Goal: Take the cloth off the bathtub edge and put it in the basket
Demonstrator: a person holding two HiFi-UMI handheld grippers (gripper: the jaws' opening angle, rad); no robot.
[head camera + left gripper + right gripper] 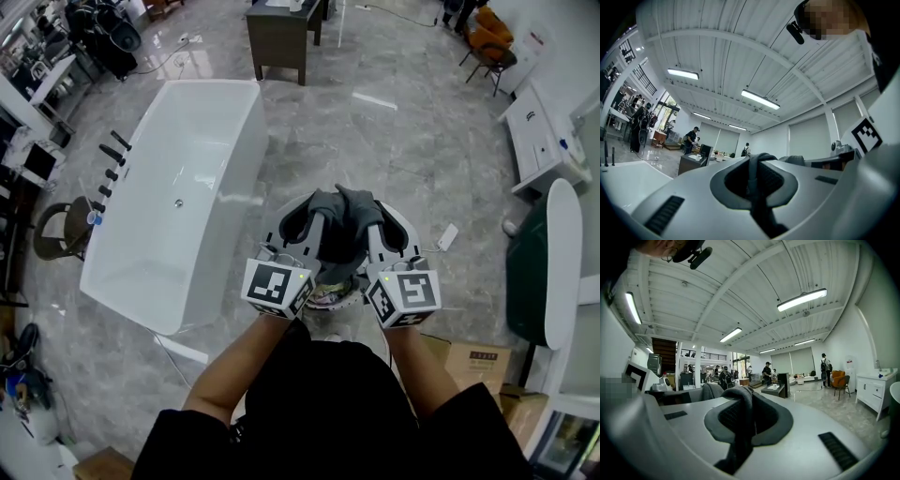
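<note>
A grey cloth [339, 217] is bunched up between my two grippers, held in front of me and off the white bathtub [178, 202]. My left gripper [300, 228] is shut on one end of it, seen as a dark pinched strip [753, 180] between the left gripper's [757, 161] jaws. On the other end my right gripper [389, 230] is shut, and the cloth [739, 425] runs through the right gripper's [743, 397] jaws. Under both grippers lies a round white basket [411, 228], mostly hidden by them.
The bathtub stands at the left with black taps [111, 161] along its far side. A dark table [281, 37] is at the back, a white cabinet [539, 131] and an orange chair [492, 42] at the right. A cardboard box [480, 361] sits by my right arm.
</note>
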